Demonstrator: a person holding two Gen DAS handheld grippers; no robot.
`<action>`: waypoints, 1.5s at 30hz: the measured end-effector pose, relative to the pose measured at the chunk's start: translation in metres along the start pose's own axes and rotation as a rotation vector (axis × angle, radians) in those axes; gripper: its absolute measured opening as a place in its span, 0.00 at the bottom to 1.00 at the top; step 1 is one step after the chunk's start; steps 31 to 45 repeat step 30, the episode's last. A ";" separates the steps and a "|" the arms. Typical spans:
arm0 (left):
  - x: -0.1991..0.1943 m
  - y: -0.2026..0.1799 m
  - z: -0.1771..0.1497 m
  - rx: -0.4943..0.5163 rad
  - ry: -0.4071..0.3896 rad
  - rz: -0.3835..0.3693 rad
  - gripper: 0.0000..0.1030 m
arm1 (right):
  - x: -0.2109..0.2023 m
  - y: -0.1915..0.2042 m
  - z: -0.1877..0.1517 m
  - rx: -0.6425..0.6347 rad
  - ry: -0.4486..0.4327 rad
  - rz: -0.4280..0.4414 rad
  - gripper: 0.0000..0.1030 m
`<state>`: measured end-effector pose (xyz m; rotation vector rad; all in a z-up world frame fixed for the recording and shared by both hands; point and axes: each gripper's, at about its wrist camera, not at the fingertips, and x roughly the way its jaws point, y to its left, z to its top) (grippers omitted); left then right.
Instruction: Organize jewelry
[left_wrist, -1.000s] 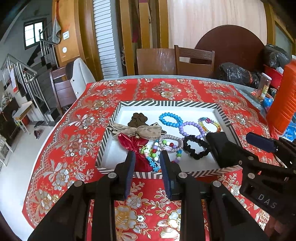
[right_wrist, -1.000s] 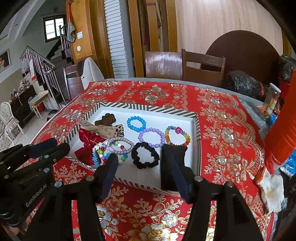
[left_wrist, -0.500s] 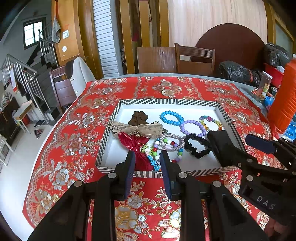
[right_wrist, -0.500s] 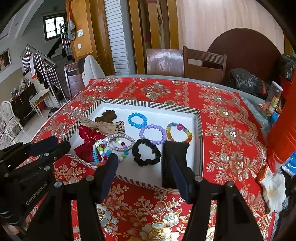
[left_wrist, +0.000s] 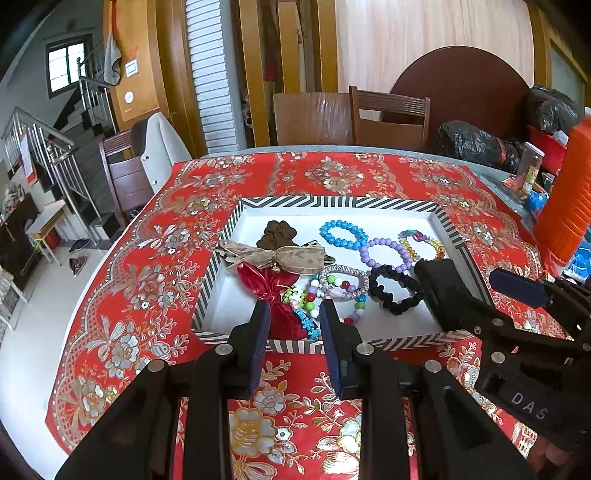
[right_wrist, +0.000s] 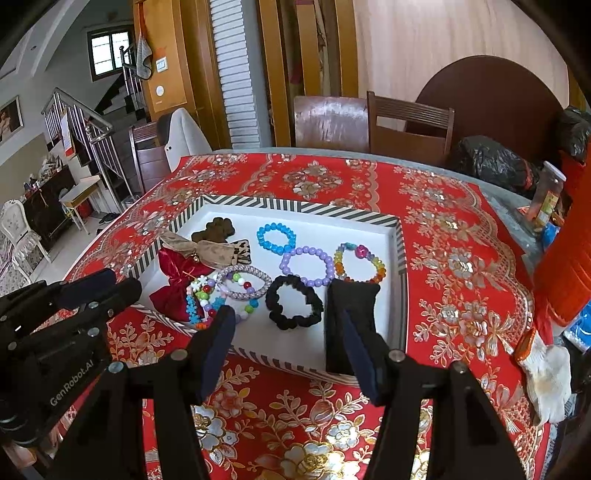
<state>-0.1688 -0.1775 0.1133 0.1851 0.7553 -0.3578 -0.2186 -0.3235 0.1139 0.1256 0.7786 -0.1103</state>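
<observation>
A white tray with a striped rim (left_wrist: 332, 202) (right_wrist: 295, 206) lies on the red floral tablecloth. In it are a blue bead bracelet (right_wrist: 260, 238), a purple one (right_wrist: 306, 251), a rainbow one (right_wrist: 360, 251), a black scrunchie (left_wrist: 376, 284) (right_wrist: 273, 295), a red pouch (left_wrist: 280, 306) (right_wrist: 173, 280), a tan bow (left_wrist: 295, 256) and a pile of mixed beads (left_wrist: 343, 282). My left gripper (left_wrist: 293, 317) hovers open at the tray's front edge, near the pouch. My right gripper (right_wrist: 286, 325) (left_wrist: 476, 280) is open in front of the scrunchie. A black block (right_wrist: 351, 299) stands by its right finger.
An orange container (left_wrist: 569, 206), a jar (left_wrist: 530, 170) and a white glove (right_wrist: 546, 373) crowd the table's right side. Wooden chairs (left_wrist: 388, 114) and black bags (left_wrist: 472, 144) stand behind the table. The cloth's left edge (left_wrist: 92, 295) drops to the floor.
</observation>
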 end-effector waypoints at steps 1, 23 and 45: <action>0.000 0.000 0.000 -0.001 0.000 0.000 0.32 | 0.000 0.000 0.000 0.002 0.001 0.001 0.60; 0.002 -0.003 -0.002 0.007 0.005 -0.009 0.32 | 0.004 0.000 -0.002 0.003 0.012 0.005 0.60; 0.001 -0.005 -0.001 0.015 -0.010 -0.024 0.32 | 0.004 -0.002 -0.003 0.006 0.006 0.005 0.60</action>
